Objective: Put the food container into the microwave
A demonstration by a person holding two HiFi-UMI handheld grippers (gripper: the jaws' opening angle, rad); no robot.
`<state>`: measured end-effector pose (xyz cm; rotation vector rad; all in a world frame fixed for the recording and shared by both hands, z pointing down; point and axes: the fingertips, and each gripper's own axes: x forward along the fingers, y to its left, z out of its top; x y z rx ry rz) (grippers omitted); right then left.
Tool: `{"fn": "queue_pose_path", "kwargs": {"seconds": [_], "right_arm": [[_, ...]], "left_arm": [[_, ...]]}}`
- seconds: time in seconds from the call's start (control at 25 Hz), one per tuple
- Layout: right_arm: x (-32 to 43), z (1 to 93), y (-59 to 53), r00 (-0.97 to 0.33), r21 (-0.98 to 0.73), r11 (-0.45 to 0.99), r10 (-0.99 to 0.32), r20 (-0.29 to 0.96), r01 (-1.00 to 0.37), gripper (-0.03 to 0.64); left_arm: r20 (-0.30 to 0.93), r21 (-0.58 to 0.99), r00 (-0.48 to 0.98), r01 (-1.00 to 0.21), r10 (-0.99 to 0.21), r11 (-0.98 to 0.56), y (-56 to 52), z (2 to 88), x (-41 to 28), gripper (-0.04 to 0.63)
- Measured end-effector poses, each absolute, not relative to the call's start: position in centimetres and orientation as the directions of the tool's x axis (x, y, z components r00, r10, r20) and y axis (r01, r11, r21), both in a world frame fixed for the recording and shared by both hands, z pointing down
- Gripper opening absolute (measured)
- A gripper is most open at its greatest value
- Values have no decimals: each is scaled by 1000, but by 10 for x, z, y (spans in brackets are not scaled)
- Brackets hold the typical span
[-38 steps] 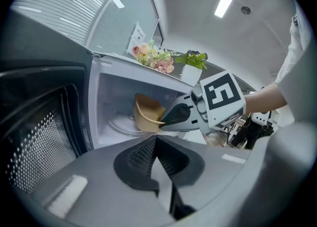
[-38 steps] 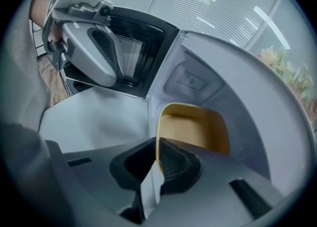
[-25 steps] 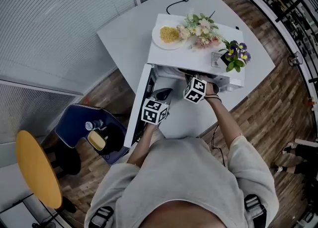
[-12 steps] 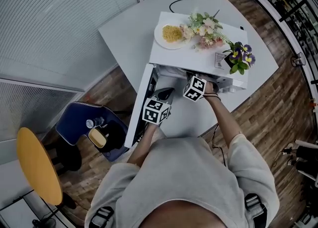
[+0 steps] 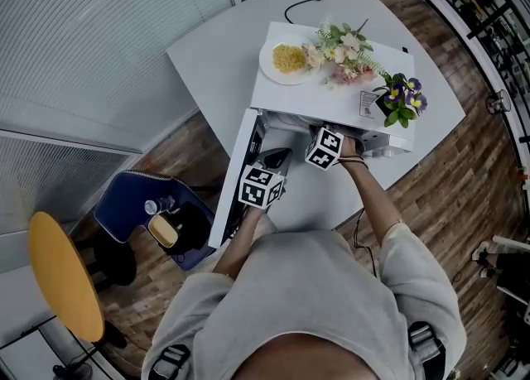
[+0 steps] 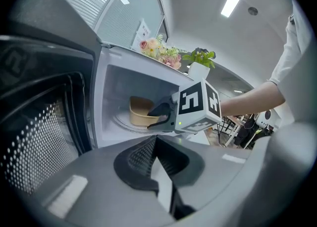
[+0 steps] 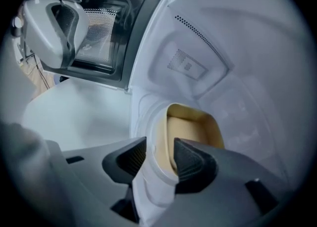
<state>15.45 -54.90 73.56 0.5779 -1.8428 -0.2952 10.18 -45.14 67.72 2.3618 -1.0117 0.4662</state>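
Opening just now, my right claw (image 7: pixel 159 158) frees the tan plastic food container (image 7: pixel 194 128), its rim loose between the jaws, set inside the white microwave (image 5: pixel 319 97), so placing looks done; left claw (image 6: pixel 156 139) closed, empty

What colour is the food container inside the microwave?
The food container is tan, seen best in the left gripper view.

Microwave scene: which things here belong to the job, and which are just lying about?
Job: microwave, door open; food container inside it; right gripper, jaws just opened, container's wall between them.
Lying about: plate of food, flowers and potted plant on top; black cable; yellow stool.
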Motion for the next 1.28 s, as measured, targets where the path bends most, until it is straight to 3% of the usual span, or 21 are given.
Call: {"fn": "queue_pose_path", "kwargs": {"seconds": [0.16,0.84,1.28], "right_arm": [[156,735,-549,-251,478,840,-536,806,-256,169],[159,694,-523,-270,557,761,-643,716,-333,167],[168,679,-486,-261,563,727,-675,690,-393,52]], "left_arm": [[496,326,661,-743,-564,-585,-452,677,102,11],[472,296,680,-722,-561,-626,-440,663,110,11],[461,260,691,-705,-557,-659,-428,650,117,11]]}}
